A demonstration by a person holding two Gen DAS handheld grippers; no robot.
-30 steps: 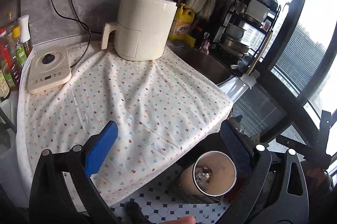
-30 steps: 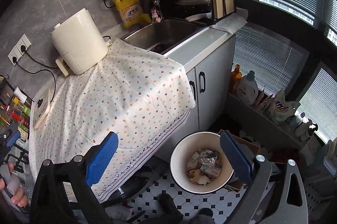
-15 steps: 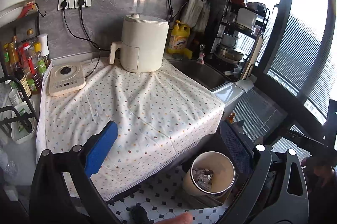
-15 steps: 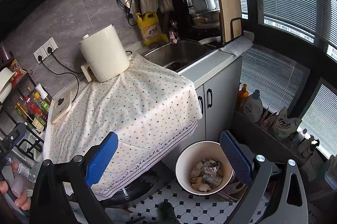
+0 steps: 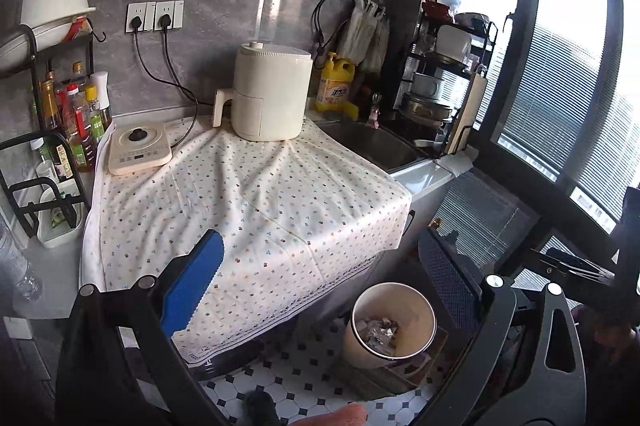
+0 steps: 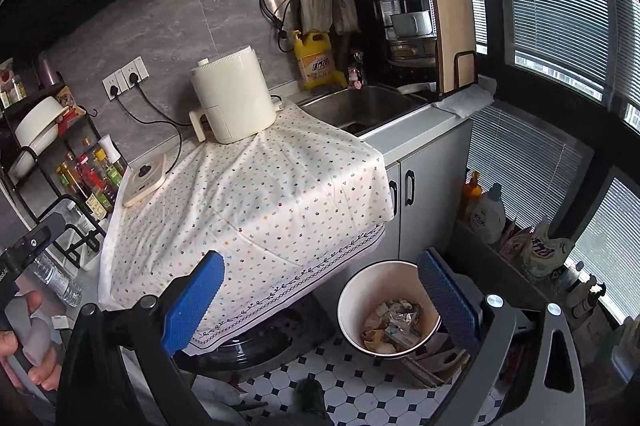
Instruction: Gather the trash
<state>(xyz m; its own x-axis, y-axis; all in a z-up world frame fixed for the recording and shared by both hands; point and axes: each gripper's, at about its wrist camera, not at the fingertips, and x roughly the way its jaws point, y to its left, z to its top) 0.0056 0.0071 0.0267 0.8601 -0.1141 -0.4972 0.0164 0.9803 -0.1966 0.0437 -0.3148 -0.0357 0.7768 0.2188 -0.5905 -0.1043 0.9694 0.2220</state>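
Note:
A cream waste bin (image 5: 416,322) with crumpled wrappers and paper inside (image 5: 376,332) stands on the tiled floor below the counter's front edge; it also shows in the right wrist view (image 6: 352,310) with trash (image 6: 394,324) in it. My left gripper (image 5: 320,266) is open and empty, held high, back from the counter. My right gripper (image 6: 320,266) is open and empty, above the floor beside the bin. The counter's dotted cloth (image 5: 248,202) carries no loose trash that I can see.
A cream air fryer (image 5: 272,94) and an induction hob (image 5: 138,150) sit on the cloth. Sauce bottles (image 5: 72,122) stand at the left. A sink (image 5: 372,146), a dish rack (image 5: 444,82) and windows lie to the right. Detergent bottles (image 6: 488,214) stand by the window.
Both grippers have pulled back and up from the counter, so more of the kitchen shows. The jaws stay wide open and empty. The bin has not moved.

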